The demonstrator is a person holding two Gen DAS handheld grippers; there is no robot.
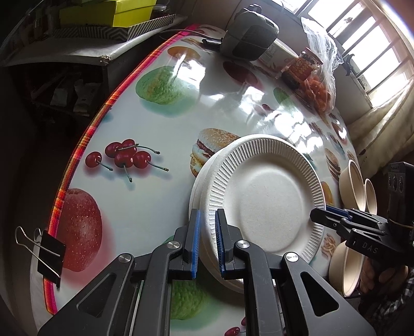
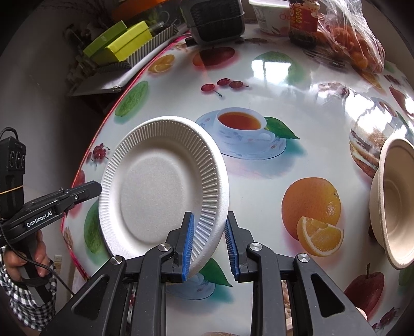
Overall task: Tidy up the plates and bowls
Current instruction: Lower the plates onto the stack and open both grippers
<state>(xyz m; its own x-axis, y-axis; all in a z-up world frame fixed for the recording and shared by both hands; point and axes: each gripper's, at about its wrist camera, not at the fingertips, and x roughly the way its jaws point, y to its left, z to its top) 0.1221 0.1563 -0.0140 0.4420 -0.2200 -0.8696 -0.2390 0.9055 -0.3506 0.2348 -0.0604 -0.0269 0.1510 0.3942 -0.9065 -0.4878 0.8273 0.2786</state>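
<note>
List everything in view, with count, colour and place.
foam plates: at least two, white, stacked mid-table
bowls: three, beige, table's right side
binder clip: one, black, on left table edge
grey device: one, far end
jar: one, red label, far end
bag of orange snacks: one, clear, beside jar
tub: one, white, far end
boxes: at least two, yellow-green, shelf beside table
table: one, fruit-print cover
left gripper: black, blue pads, shut on plate rim
right gripper: same, opposite rim

plate (image 1: 269, 204) — white, ribbed rim, stacked | bowls (image 1: 359, 186) — beige, just beside
</note>
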